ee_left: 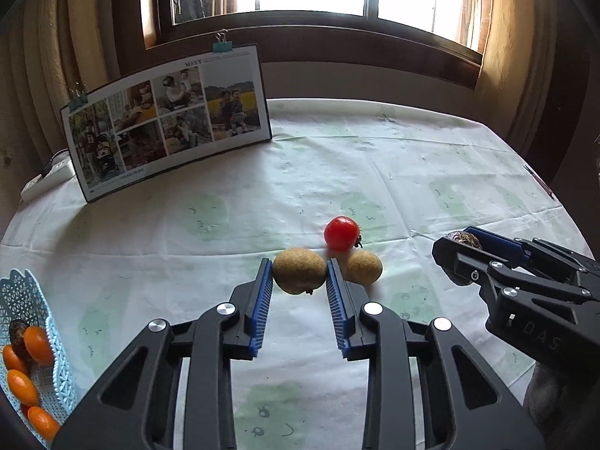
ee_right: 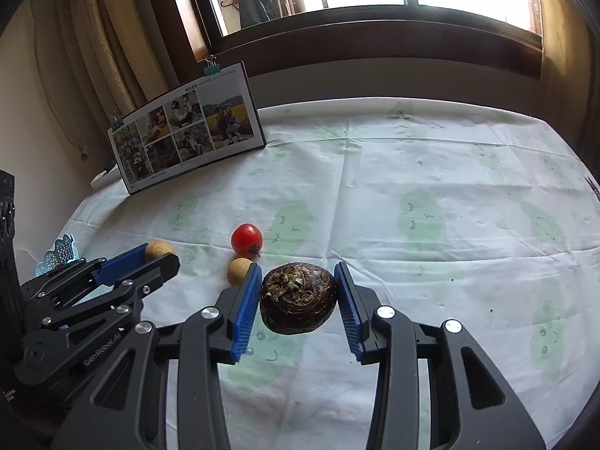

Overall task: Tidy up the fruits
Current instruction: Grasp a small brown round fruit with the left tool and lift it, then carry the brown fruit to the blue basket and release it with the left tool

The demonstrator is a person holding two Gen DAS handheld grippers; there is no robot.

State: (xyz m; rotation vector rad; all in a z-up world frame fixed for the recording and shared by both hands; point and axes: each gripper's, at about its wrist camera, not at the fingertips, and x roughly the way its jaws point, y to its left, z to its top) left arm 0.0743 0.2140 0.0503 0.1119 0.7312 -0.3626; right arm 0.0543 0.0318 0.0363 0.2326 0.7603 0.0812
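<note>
Above the cloth-covered bench (ee_left: 412, 172), the left hand-held gripper (ee_left: 299, 275) clamps a tan round fruit (ee_left: 299, 270) while the right hand-held gripper (ee_right: 298, 296) squeezes a dark brown fruit (ee_right: 298, 299). Both fruits are round and pinched only at their sides, so either could slip out and roll on the way to the blue basket (ee_left: 22, 288), and the left jaw could knock the second tan fruit (ee_left: 363, 266) just beside it.

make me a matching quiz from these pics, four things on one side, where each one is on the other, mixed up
Things:
1. tomato
2. dark round fruit
3. orange fruits
4. photo board

Places:
A. in the blue basket at the table's left edge
B. between the fingers of the right gripper
C. standing at the back left of the table
D. loose on the cloth, just behind the two tan fruits

Pairs: 1-D, 2-B, 3-A, 4-C
</note>
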